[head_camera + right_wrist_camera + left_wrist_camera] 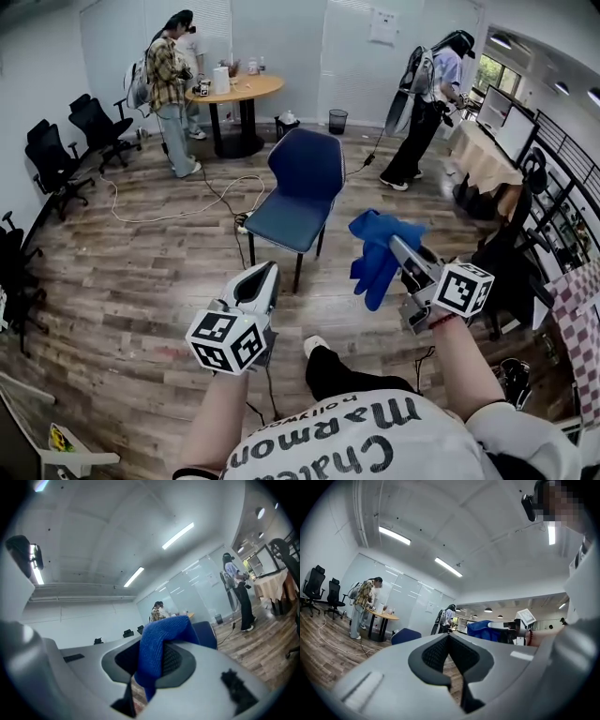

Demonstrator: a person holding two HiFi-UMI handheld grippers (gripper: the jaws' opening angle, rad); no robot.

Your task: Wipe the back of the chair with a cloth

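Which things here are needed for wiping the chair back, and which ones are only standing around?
For the job:
- cloth, held in the right gripper
- blue chair
- left gripper, shut and empty

Not for the job:
- round table
- bin
- floor cable
- black chairs

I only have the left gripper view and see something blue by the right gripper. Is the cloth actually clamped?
Observer: Yes. The right gripper view shows the right gripper shut on the blue cloth, which spills out past its jaws.
Operator: How does the chair face us?
Observer: In the head view the blue chair stands ahead with its seat toward you, so the rear of its back faces away.
Operator: Anything on the floor near it?
Observer: A white cable lies on the wood floor to its left.
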